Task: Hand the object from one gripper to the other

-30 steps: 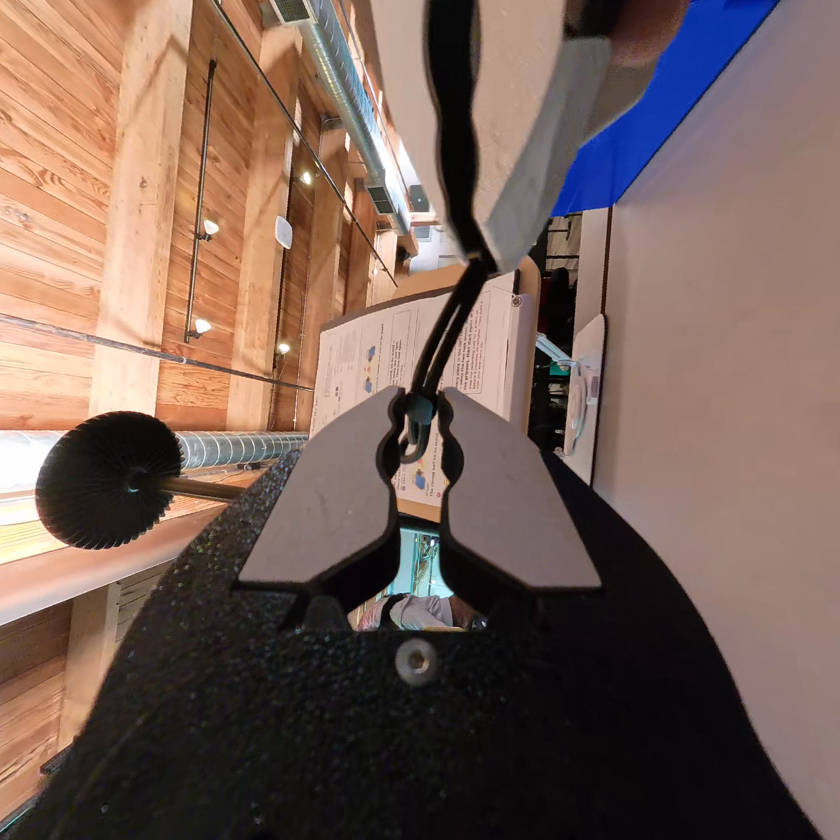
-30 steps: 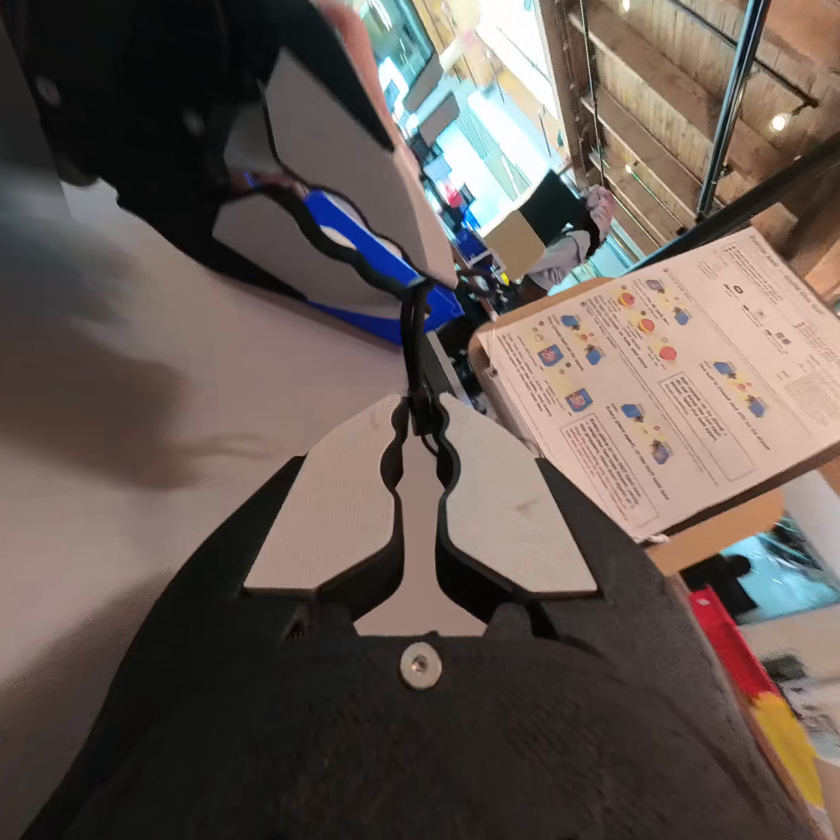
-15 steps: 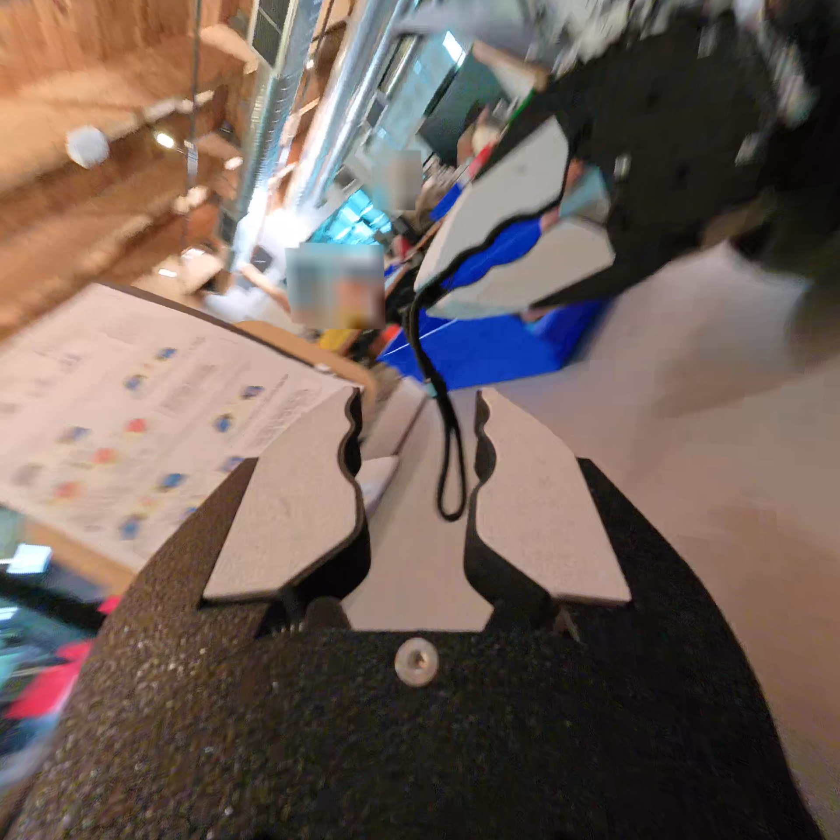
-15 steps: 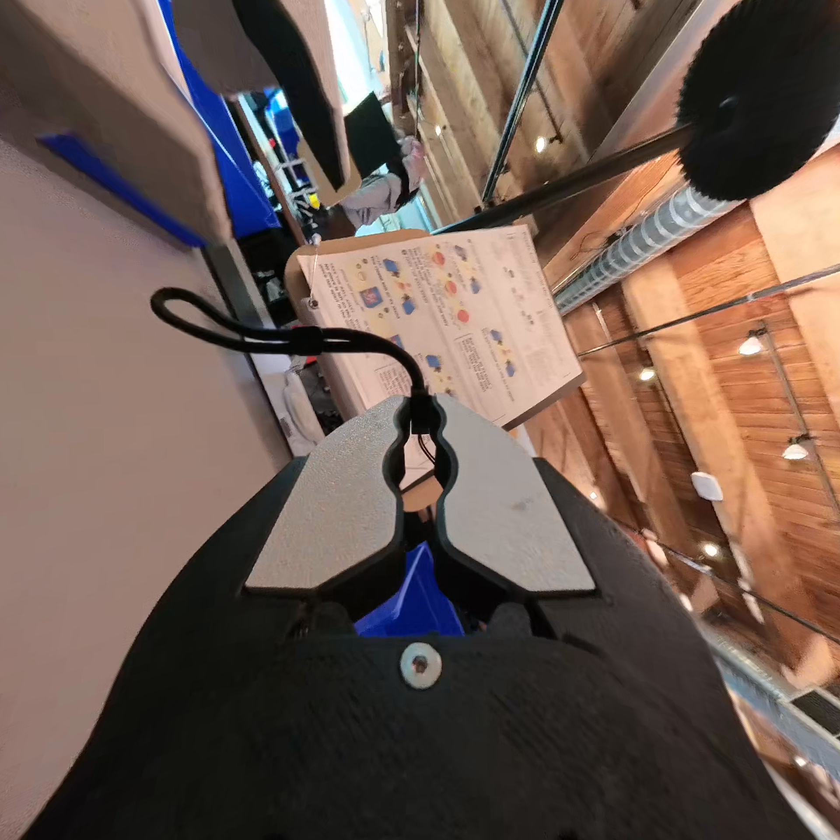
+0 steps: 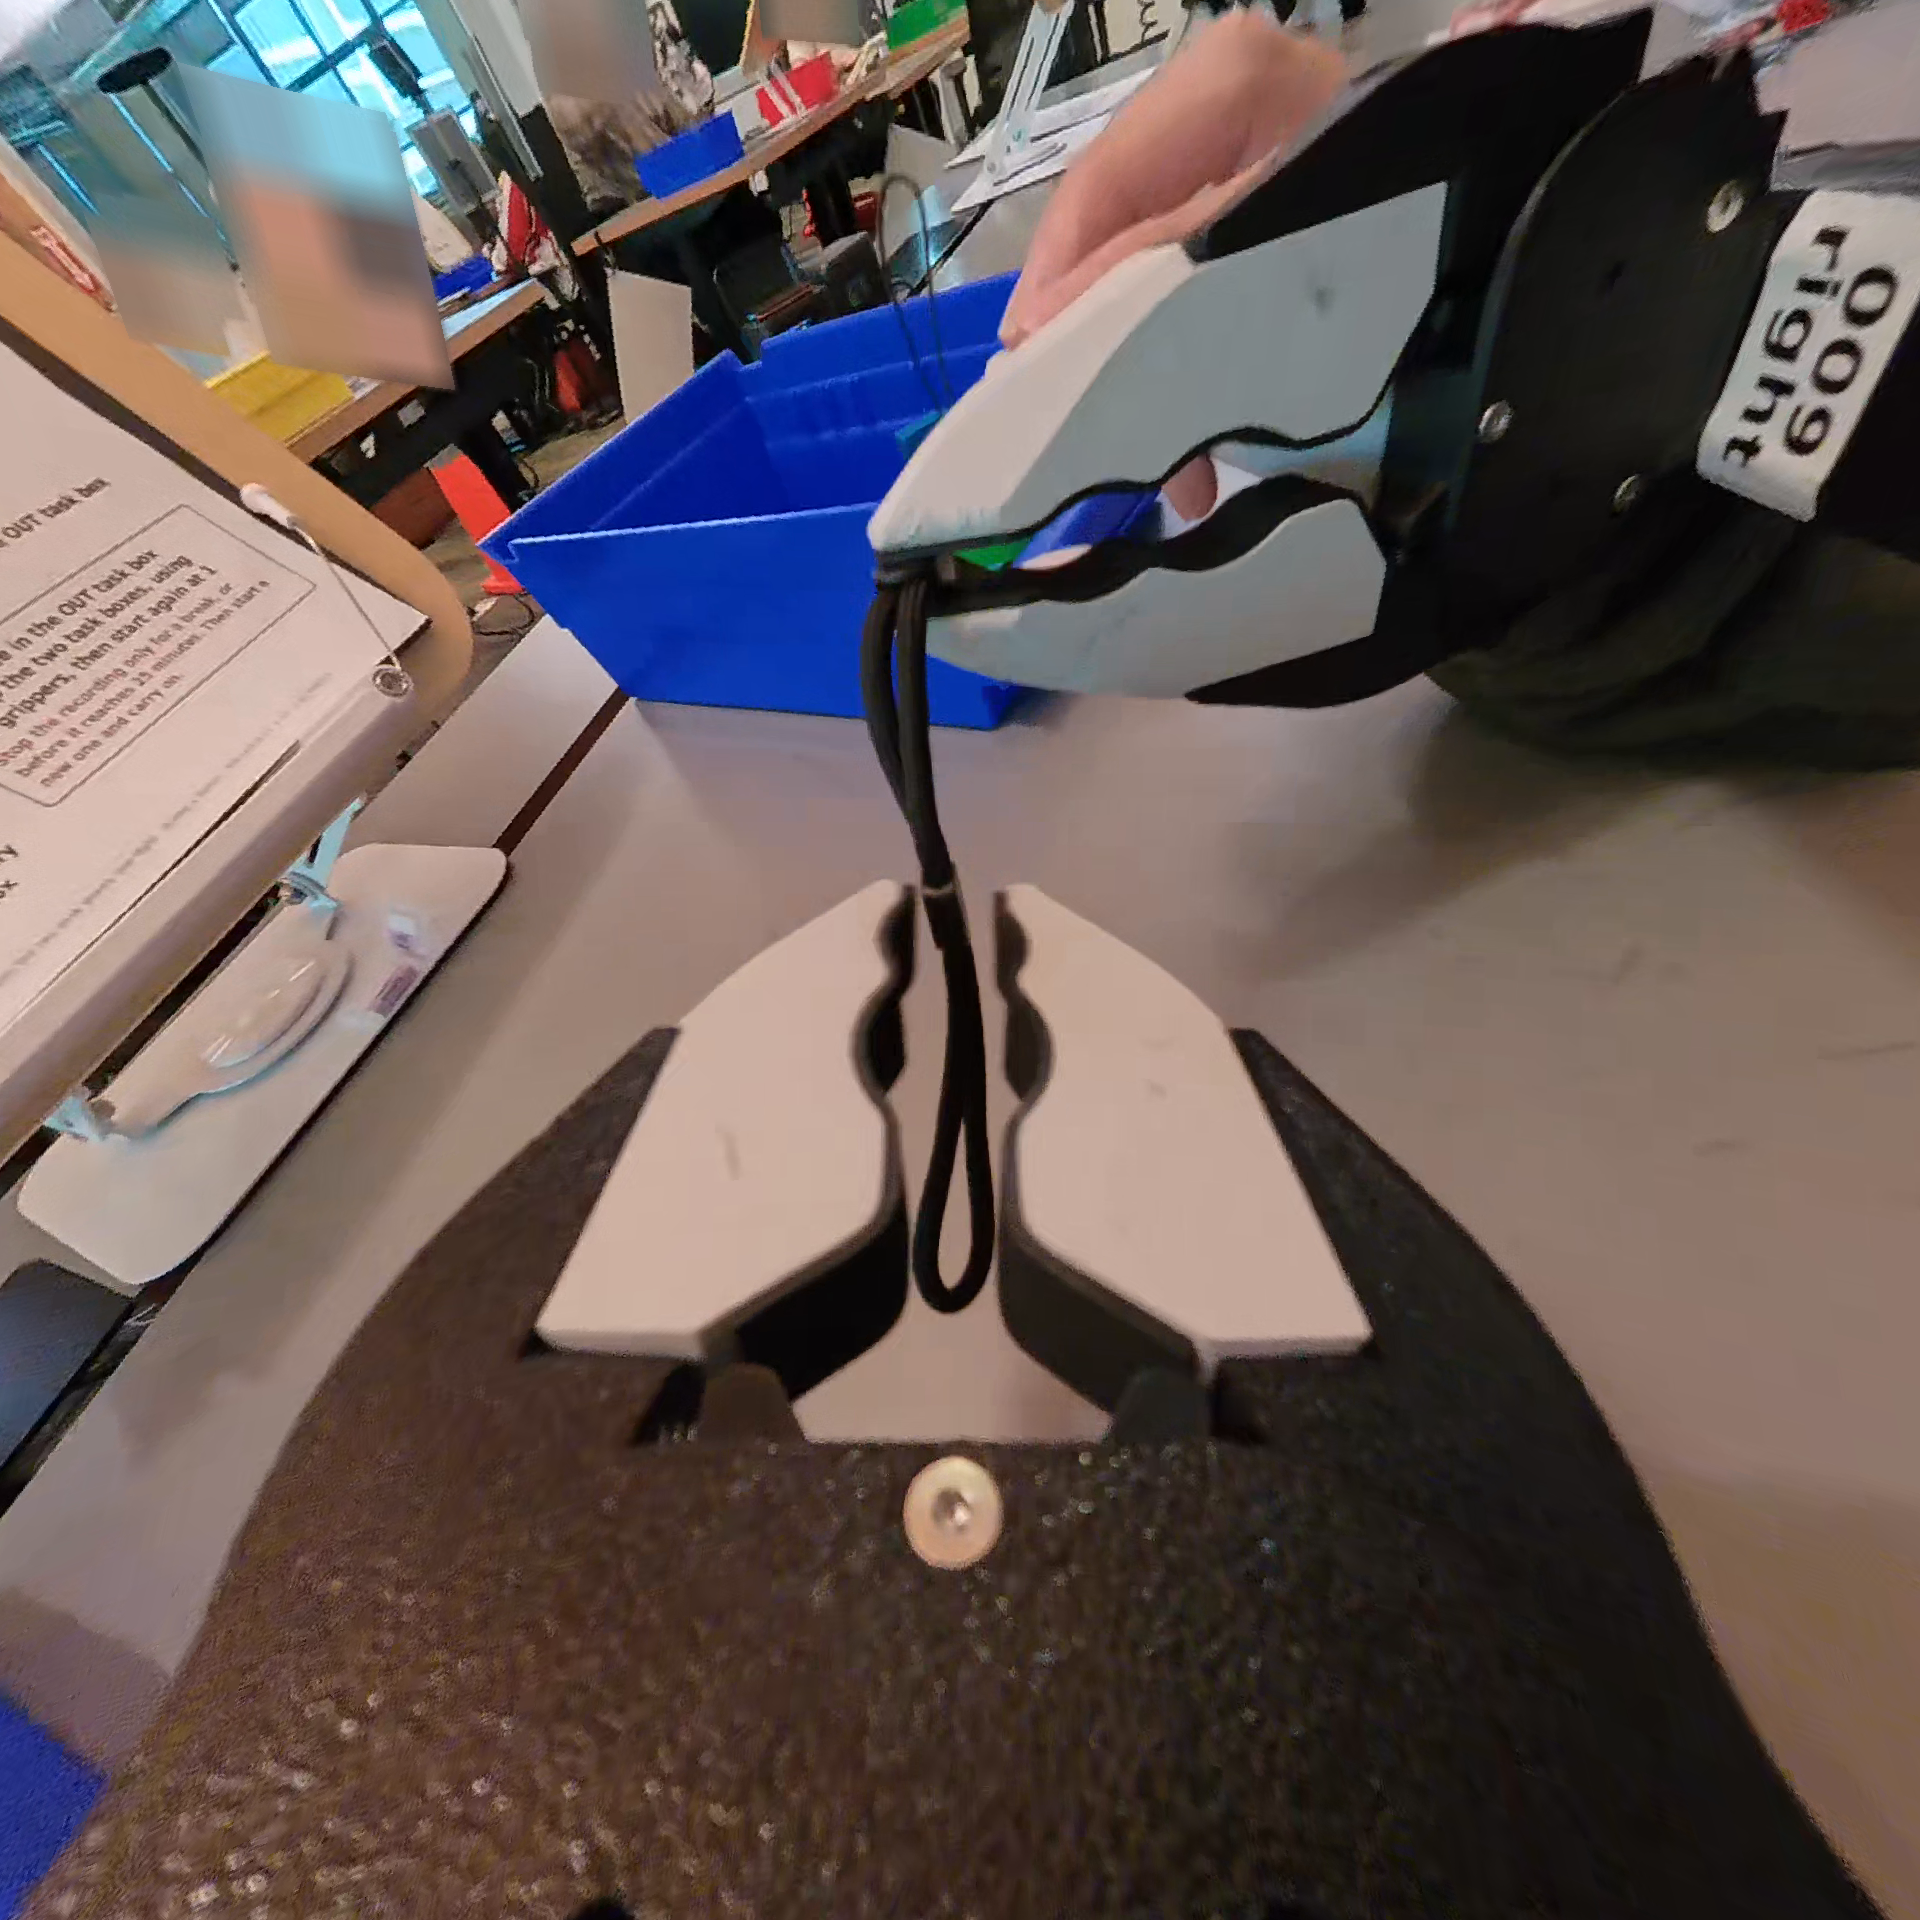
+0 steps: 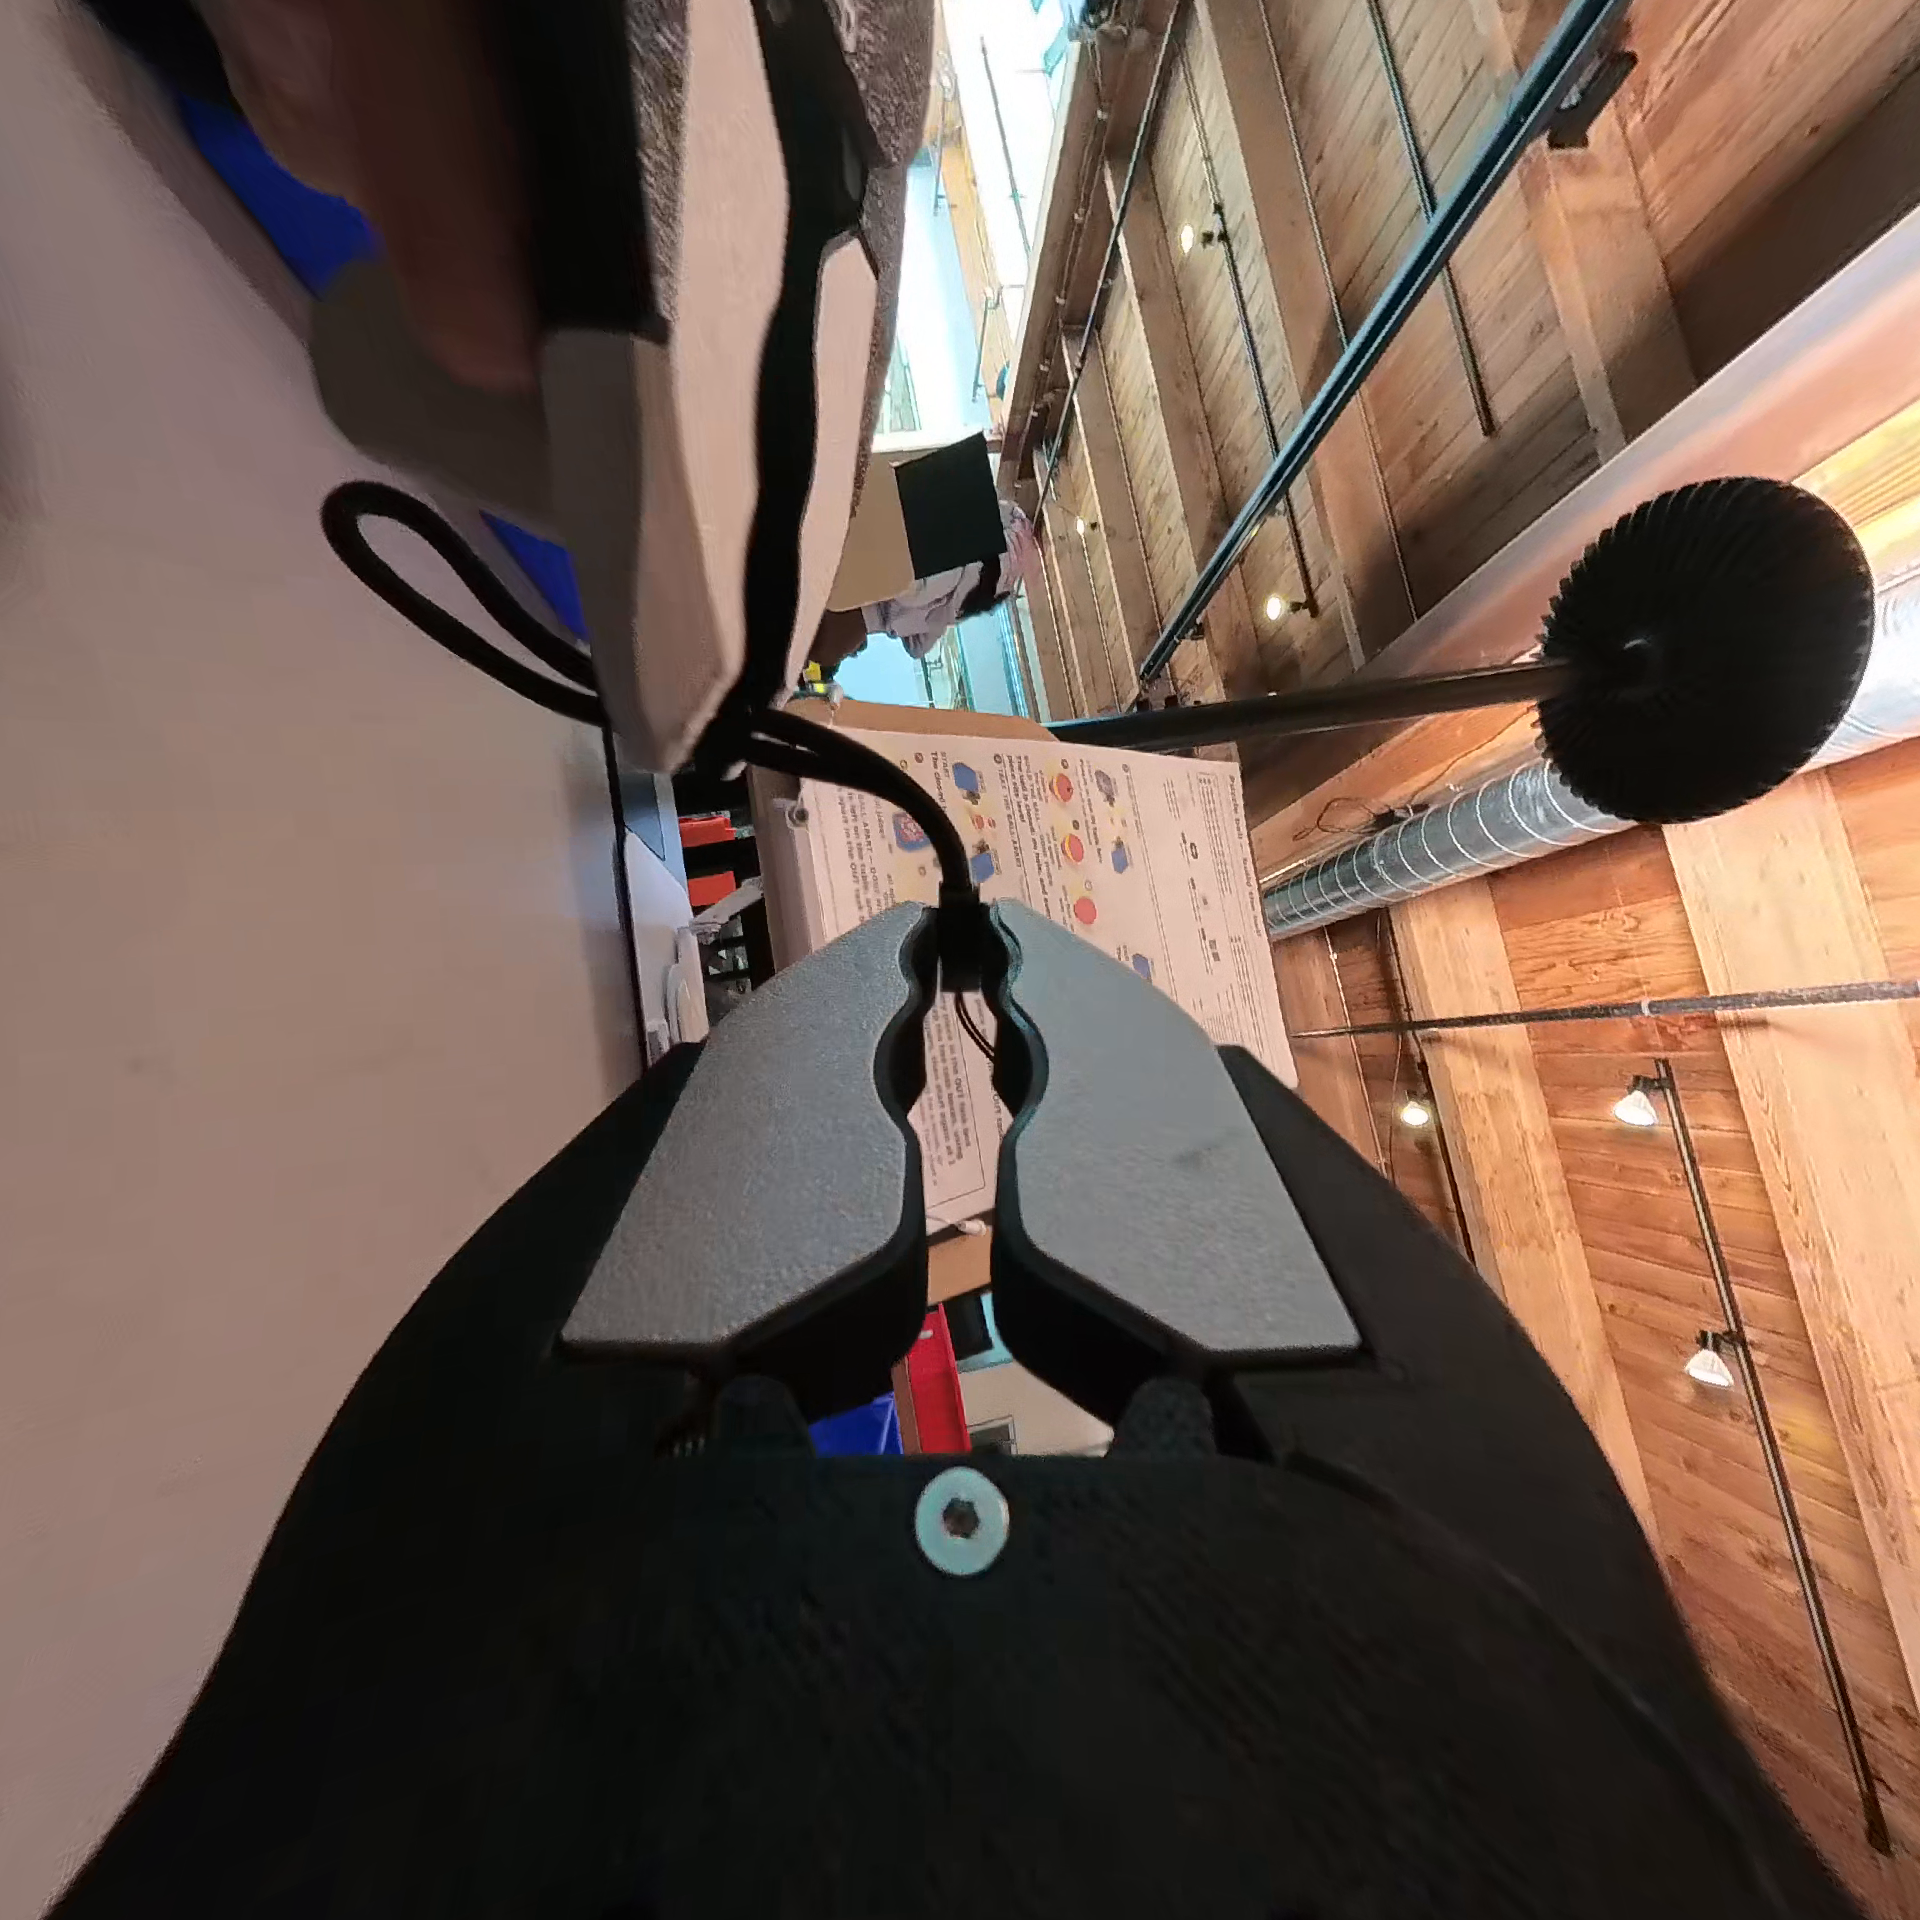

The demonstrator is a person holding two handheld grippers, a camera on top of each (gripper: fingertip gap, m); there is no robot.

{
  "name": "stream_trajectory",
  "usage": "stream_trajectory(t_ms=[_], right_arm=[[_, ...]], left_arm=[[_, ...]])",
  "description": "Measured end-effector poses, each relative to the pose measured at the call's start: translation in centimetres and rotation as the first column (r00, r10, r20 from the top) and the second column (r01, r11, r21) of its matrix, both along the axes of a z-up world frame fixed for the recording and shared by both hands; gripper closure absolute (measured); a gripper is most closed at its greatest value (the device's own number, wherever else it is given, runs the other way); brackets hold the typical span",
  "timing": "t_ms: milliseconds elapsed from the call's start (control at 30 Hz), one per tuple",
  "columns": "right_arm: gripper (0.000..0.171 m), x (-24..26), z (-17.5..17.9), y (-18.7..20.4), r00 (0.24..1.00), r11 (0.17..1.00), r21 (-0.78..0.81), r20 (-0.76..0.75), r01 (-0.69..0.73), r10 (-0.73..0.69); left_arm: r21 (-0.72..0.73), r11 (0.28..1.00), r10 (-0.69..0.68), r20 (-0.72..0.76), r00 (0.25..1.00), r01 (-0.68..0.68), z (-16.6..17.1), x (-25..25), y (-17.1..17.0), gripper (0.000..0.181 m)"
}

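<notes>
Bench point(image 5: 1507, 935) surface, pale grey, fills the ground of the left wrist view, with a blue bin point(image 5: 727, 582) standing at its far side and a tilted board carrying a printed instruction sheet point(image 5: 156, 707) on a stand to the left. Behind these, other desks and clutter of a workshop recede, partly covered by blurred patches. In the right wrist view the camera is rolled on its side, so wooden wall planks point(image 6: 1558, 1143), a silver duct point(image 6: 1455, 842) and a black pleated disc on a rod point(image 6: 1704, 655) fill the right half.

Next in size come the tools. The right gripper point(image 5: 914, 582) reaches in from the upper right of the left wrist view, a person's fingers point(image 5: 1153, 187) over its top; its grey pads are pressed almost together at the tips and pinch the upper end of a black cord loop point(image 5: 940, 1039). In its own view the right gripper point(image 6: 961, 920) likewise shows its tips closed on the cord's joined end, the rest of the pads bowing apart behind.

The left gripper point(image 5: 951, 904) sits low and centred in its view with a narrow gap between its pads. The cord loop hangs down from the right gripper into that gap, its rounded end reaching deep toward the gripper's base; whether the pads touch the cord cannot be told. In the right wrist view the loop's end point(image 6: 416, 561) sticks out past the left gripper's pad, over the bench
</notes>
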State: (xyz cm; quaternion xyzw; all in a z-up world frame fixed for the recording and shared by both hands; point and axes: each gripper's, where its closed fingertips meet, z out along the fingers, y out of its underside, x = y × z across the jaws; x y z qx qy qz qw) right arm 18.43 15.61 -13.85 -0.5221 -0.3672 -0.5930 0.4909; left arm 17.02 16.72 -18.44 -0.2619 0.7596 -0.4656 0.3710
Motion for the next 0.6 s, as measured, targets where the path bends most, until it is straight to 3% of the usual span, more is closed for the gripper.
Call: stream_trajectory(t_ms=[33, 133, 200, 267, 367, 433, 500, 600], right_arm=[[0.164, -0.1, 0.0, 0.0, 1.0, 1.0, -0.001, -0.001, -0.002, 0.002], [0.164, 0.1, -0.2, 0.2, 0.993, 0.999, 0.01, -0.117, -0.032, 0.033], [0.147, 0.0, 0.0, 0.2, 0.956, 0.995, 0.051, -0.277, -0.087, 0.098], [0.129, -0.4, 0.2, 0.2, 0.865, 0.98, 0.102, -0.462, -0.171, 0.199], [0.123, -0.9, 2.0, -0.4, 0.632, 0.925, 0.266, -0.675, -0.273, 0.381], [0.122, -0.2, 4.1, -1.7, 0.522, 0.873, 0.412, -0.701, -0.261, 0.486], [0.126, 1.4, 5.6, -3.1, 0.428, 0.824, 0.526, -0.709, -0.209, 0.561], [0.126, 2.3, 5.2, -3.5, 0.223, 0.801, 0.553, -0.771, -0.228, 0.596]], left_arm=[[-0.006, 1.0, -0.005, 0.005, 1.0, 0.005, 0.1, 0.0, 0.0, 0.176], [0.0, 1.0, 0.024, -0.009, 1.0, -0.024, 0.2, 0.2, 0.6, 0.176], [-0.034, 0.993, 0.113, 0.033, 0.993, -0.112, 0.9, 0.9, 2.0, 0.176], [-0.043, 0.971, 0.24, 0.123, 0.963, -0.236, 2.1, 1.5, 4.2, 0.176], [0.097, 0.91, 0.343, 0.368, 0.864, -0.402, 4.3, 1.3, 7.1, 0.176], [0.265, 0.806, 0.325, 0.549, 0.77, -0.529, 5.6, 0.9, 8.2, 0.176], [0.433, 0.673, 0.187, 0.684, 0.705, -0.599, 6.3, 0.5, 7.4, 0.176], [0.554, 0.537, -0.001, 0.755, 0.656, -0.636, 6.2, 0.4, 5.0, 0.176]])
